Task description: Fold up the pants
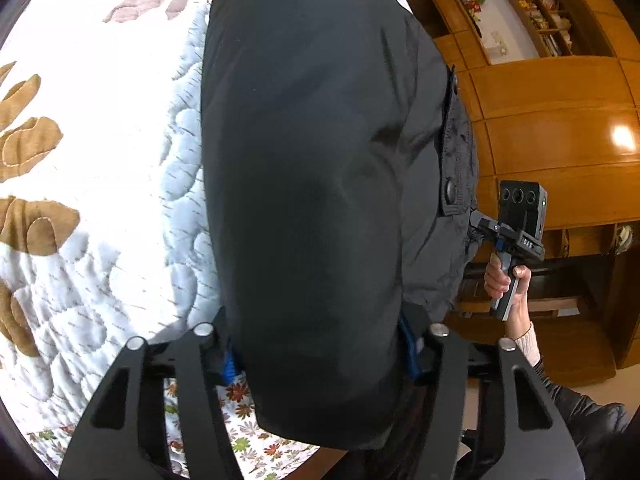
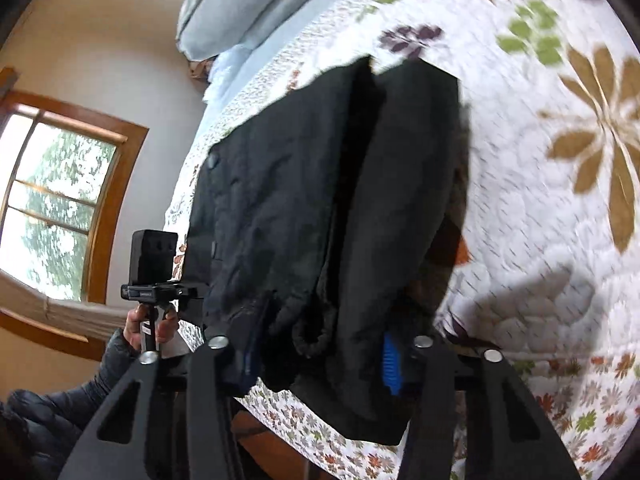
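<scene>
Black fabric is filling the middle of both wrist views: the pants (image 1: 312,184) are lying on the quilt (image 1: 100,184) of a bed, near its front edge, with part of the cloth bunching over that edge toward the person. In the left wrist view the left gripper (image 1: 316,356) is closing its jaws around a thick smooth bulge of the pants, the blue pads (image 1: 229,364) pressing against the cloth on either side, so it is gripping the garment at a middling width. A snap button (image 1: 451,191) is showing on the crumpled part of the pants toward the bed's side edge, and beyond it the person's hand (image 1: 505,280) is holding the other tool by its handle in front of wooden cabinets (image 1: 552,112). In the right wrist view, which is blurring slightly, the right gripper (image 2: 318,360) is clamping a folded, layered bundle of the pants (image 2: 320,208), one blue pad (image 2: 391,364) pressing on the cloth. The quilt's (image 2: 540,220) flower pattern is spreading to the far edge, where pillows (image 2: 240,4) are lying, and a window (image 2: 60,208) is standing in the wall beside the bed.
</scene>
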